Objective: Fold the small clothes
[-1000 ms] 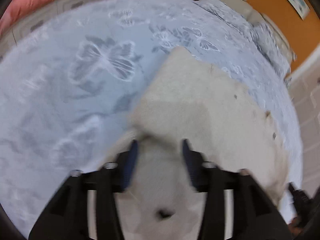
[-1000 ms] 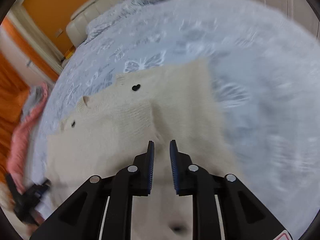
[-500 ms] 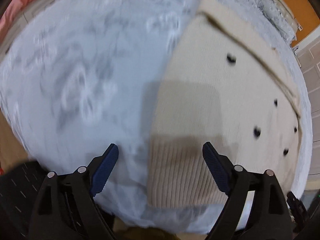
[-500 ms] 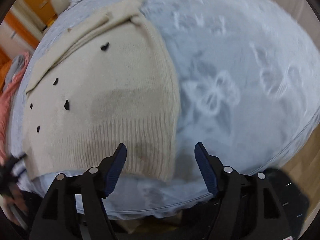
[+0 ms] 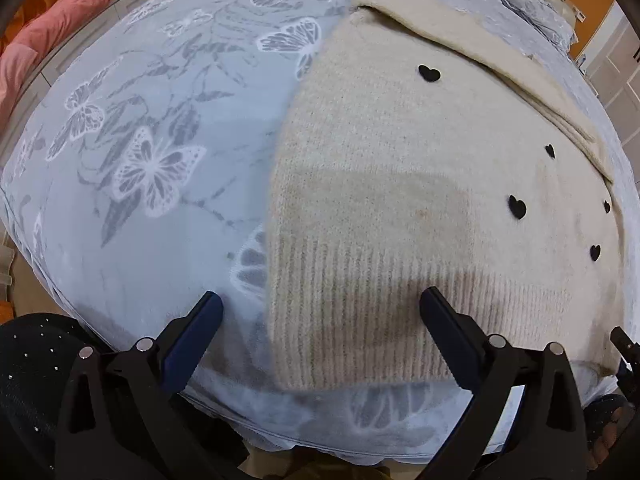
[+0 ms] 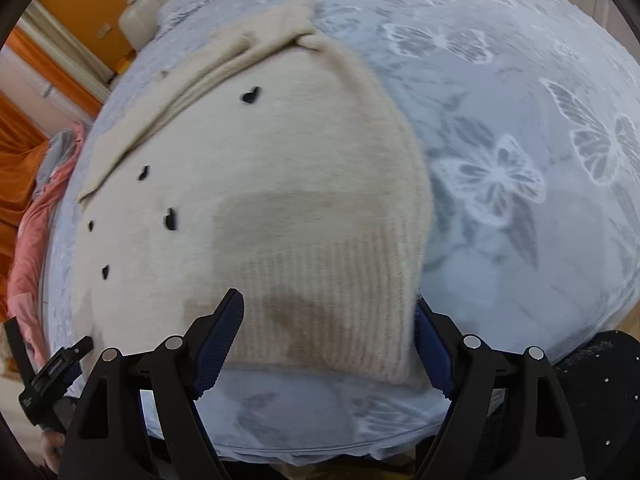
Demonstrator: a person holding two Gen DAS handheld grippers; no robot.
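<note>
A cream knit sweater (image 5: 420, 184) with small black hearts lies flat on the pale blue butterfly bedspread (image 5: 152, 128), its ribbed hem nearest me and a sleeve folded across the far side. It also shows in the right wrist view (image 6: 280, 184). My left gripper (image 5: 320, 316) is open and empty, hovering over the hem's left corner. My right gripper (image 6: 328, 320) is open and empty, over the hem's right corner. The other gripper shows at the edge of each view.
The bed's near edge (image 5: 320, 440) runs just below both grippers. A pink cloth (image 5: 60, 20) lies at the bed's far left. Pillows (image 6: 148, 20) and an orange wall stand at the head of the bed.
Both grippers have let go of the sweater, opened wide and drawn back to the near hem. The sweater now lies folded flat on the bed.
</note>
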